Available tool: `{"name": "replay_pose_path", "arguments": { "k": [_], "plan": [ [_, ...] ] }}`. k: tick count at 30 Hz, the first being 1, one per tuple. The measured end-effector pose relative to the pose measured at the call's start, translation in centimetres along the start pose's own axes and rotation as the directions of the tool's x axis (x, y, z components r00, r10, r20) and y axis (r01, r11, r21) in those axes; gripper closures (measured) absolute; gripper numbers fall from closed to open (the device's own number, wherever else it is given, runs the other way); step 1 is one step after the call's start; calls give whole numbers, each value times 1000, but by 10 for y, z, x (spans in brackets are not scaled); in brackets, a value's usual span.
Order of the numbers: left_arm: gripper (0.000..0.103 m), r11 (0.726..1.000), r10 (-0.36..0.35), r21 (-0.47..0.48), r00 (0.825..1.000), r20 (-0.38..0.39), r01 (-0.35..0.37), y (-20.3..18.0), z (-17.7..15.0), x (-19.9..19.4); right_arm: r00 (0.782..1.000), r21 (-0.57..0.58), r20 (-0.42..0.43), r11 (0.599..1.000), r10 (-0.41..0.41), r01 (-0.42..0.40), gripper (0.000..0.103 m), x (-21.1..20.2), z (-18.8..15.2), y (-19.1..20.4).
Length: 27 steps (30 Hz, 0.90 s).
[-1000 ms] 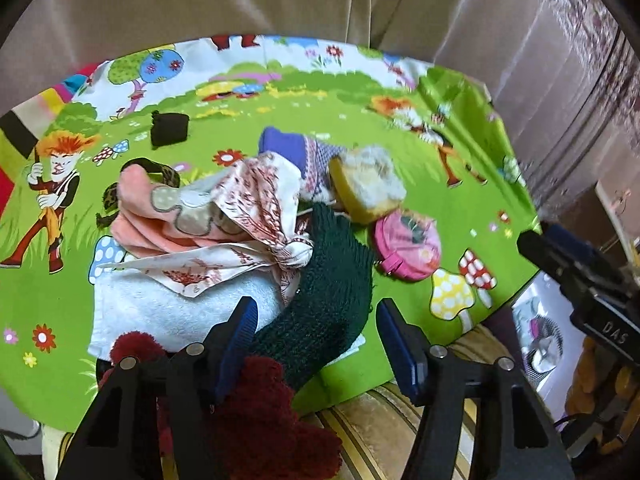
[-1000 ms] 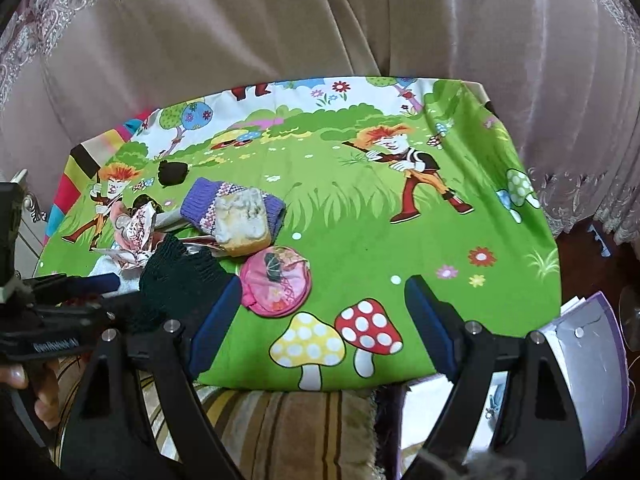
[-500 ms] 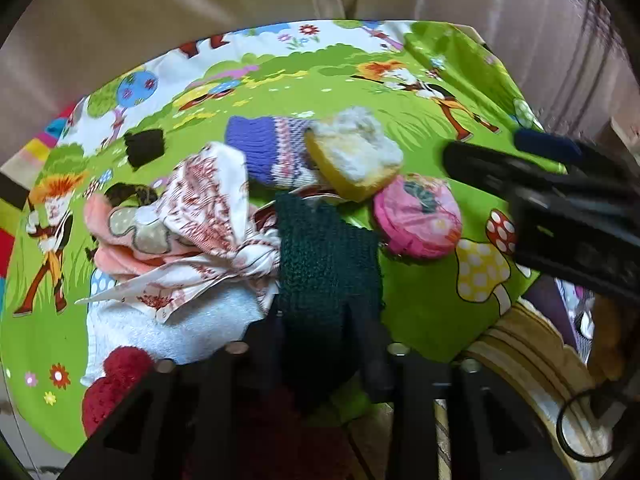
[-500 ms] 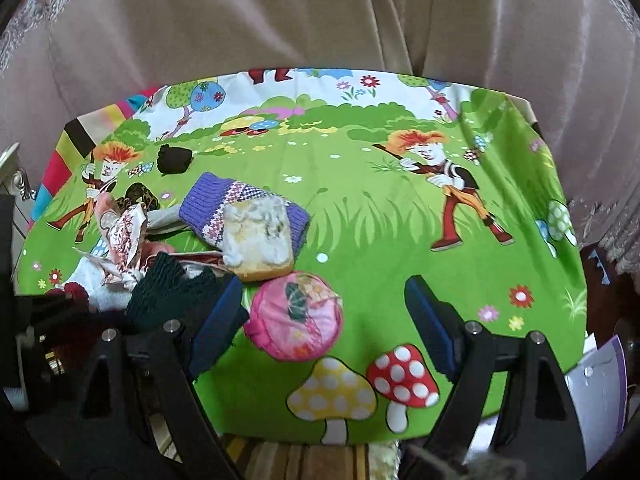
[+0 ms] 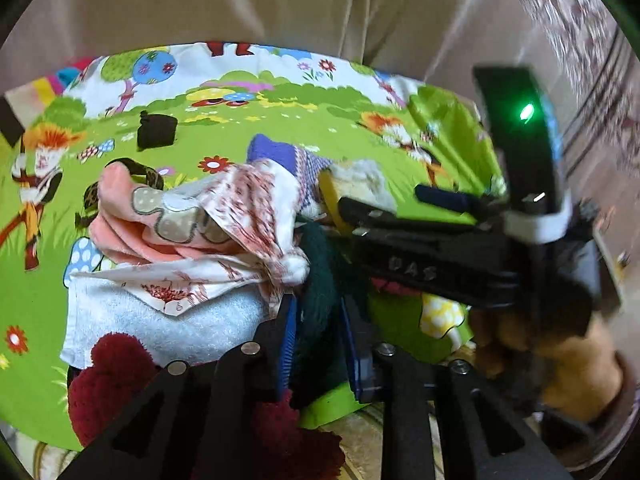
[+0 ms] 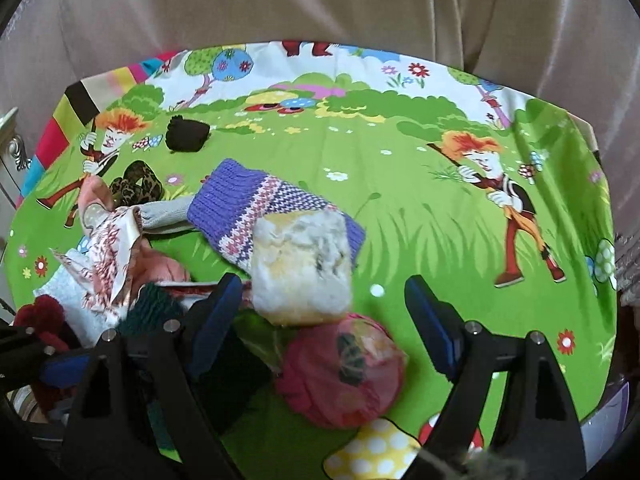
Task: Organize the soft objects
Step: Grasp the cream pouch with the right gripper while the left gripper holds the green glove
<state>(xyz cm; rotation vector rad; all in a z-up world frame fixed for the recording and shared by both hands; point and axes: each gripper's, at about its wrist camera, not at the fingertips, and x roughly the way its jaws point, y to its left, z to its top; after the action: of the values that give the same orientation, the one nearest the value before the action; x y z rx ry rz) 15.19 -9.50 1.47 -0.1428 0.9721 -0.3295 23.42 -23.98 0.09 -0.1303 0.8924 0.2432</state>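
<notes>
We see left gripper (image 5: 318,344) clamped on dark green knit cloth (image 5: 320,280); right gripper (image 6: 324,316) spread wide, empty, above pink pouch (image 6: 340,380) on cartoon tablecloth (image 6: 420,220).

You have 1 dark green knitted piece (image 5: 320,280), 1 purple patterned knit sock (image 6: 260,204), 1 round pink pouch (image 6: 344,376), 1 yellow fleecy sponge block (image 6: 304,268), 2 dark red pompoms (image 5: 116,364), 1 white towel (image 5: 192,324).
</notes>
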Motion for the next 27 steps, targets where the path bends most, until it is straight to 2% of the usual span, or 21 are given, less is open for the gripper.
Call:
{"name": "replay_pose_path", "arguments": {
  "k": [1, 2, 3, 4, 6, 9, 11, 13, 15, 21, 27],
  "plan": [
    [78, 1000, -5, -5, 1000, -2, 5, 1, 1, 1, 1000, -3, -2, 1000, -1, 1, 18, 2, 1, 1],
    [78, 1000, -4, -6, 1000, -5, 4, 1, 1, 2, 1000, -8, -4, 1000, -1, 1, 27, 5, 2, 3],
    [77, 1000, 1, -5, 1000, -12, -1, 0, 1, 4, 1000, -14, -12, 1000, 1, -1, 44, 8, 2, 4],
    [77, 1000, 5, 1, 1000, -20, -5, -2, 0, 5, 1000, -17, -20, 1000, 10, -10, 49, 9, 2, 5],
    [77, 1000, 13, 23, 1000, -25, -12, -8, 0, 5, 1000, -16, -20, 1000, 22, -22, 52, 9, -1, 4],
    [70, 997, 52, 63, 998, -35, -50, -14, 1, 8, 1000, -2, 8, 1000, 24, -24, 55, -1, -3, 0],
    [70, 991, 98, 99, 993, -64, -91, -19, 2, 15, 999, 15, 30, 1000, 22, -22, 55, -10, -4, -5],
    [71, 988, 107, 119, 992, -69, -98, -23, 1, 17, 999, 32, 46, 999, 17, -19, 56, -18, -6, -10],
    [92, 987, 109, 122, 992, -57, -101, -23, 1, 15, 997, 53, 72, 999, 4, -8, 56, -29, -10, -17],
    [92, 995, 39, 86, 999, 26, -41, -20, 4, -2, 993, 108, 111, 994, -24, 12, 56, -58, -22, -35],
    [93, 997, -5, 81, 995, 100, -3, -29, 5, -19, 992, 158, 122, 987, -33, 14, 56, -84, -42, -52]
  ]
}}
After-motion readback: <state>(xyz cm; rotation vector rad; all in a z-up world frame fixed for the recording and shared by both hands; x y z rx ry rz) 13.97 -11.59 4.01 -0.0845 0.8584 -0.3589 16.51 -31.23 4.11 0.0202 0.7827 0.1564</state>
